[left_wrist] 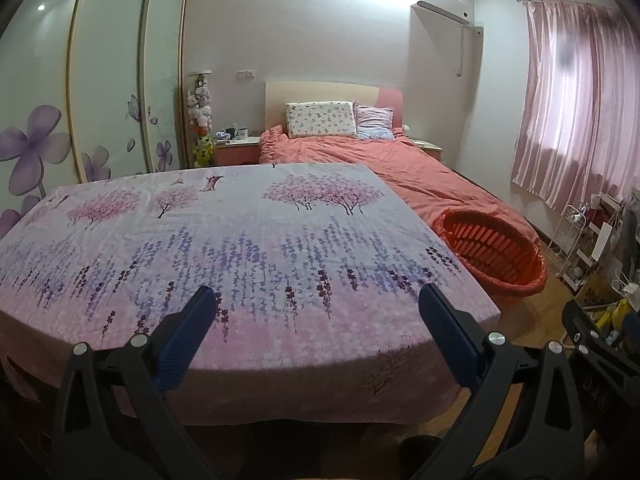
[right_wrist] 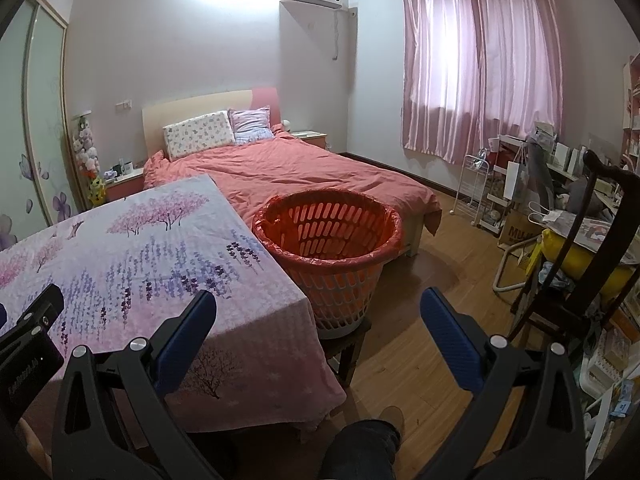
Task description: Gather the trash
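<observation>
Hovering over the near edge of the table (left_wrist: 240,248), with the left gripper (left_wrist: 316,304) spread wide, fingers released and grasping nothing. Same for the right gripper (right_wrist: 316,308): fingers released, nothing between the blue pads (right_wrist: 188,332), held above the table corner and the wooden floor (right_wrist: 404,360). Covered by a cloth (right_wrist: 132,264) printed with pink trees and purple flowers, lying flat on top and hanging over the front edge. No loose trash to make out on the cloth in either view. Standing just beside the right side of the table: a basket (right_wrist: 332,240), lined with a red bag (right_wrist: 394,228) folded over its rim, resting on a dark stool (right_wrist: 348,340). Appearing bare inside, as far as visible. Behind the table and basket, a bed (right_wrist: 304,176) with a red cover and two pillows (right_wrist: 200,136). Further right, a pink curtain (right_wrist: 480,64) and a cluttered desk (right_wrist: 568,176). At bottom of the right view, a dark trouser leg (right_wrist: 360,448).
</observation>
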Demonstrator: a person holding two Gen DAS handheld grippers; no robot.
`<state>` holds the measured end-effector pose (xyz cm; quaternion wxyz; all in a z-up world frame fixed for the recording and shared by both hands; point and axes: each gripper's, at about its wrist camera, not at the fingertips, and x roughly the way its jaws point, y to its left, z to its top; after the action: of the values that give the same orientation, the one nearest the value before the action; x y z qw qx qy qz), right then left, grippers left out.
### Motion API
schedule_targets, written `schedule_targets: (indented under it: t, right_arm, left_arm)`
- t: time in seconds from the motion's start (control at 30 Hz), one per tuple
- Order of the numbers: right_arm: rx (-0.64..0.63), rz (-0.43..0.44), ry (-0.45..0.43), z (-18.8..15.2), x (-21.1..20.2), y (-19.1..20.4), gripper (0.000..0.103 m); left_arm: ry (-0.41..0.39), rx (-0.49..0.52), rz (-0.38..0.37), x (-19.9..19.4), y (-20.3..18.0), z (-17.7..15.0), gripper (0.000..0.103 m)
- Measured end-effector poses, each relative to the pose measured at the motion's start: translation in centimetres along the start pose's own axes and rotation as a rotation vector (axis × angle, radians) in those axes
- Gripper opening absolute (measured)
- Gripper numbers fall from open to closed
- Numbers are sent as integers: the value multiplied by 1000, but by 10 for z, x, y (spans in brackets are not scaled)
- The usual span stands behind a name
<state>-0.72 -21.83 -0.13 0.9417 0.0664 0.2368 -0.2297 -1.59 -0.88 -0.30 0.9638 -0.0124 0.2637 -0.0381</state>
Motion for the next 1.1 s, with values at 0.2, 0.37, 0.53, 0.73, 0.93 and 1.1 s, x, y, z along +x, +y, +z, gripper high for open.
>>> schedule_targets:
  t: [0.2,0.37,0.53,0.73,0.93,1.1]
  right_arm:
    - [1,3,-3,0,-1,-1,101]
    - [4,7,-6,0,-1,0,101]
    - [6,7,-9,2,-1,0,101]
    - [6,7,-10,2,-2,0,101]
    - [7,7,-11,1,-2,0,101]
    - [6,7,-12,2,-1,0,101]
  left_arm:
    - [-4,-4,6,0,-1,3,99]
    - [-9,7,8,-1,-3,3,99]
    - [-7,4,13,-1,-1,3,99]
    - [-2,2,20,0,2,3,99]
    - [6,-3,23,2,4,3,99]
    - [6,-2,22,2,4,3,99]
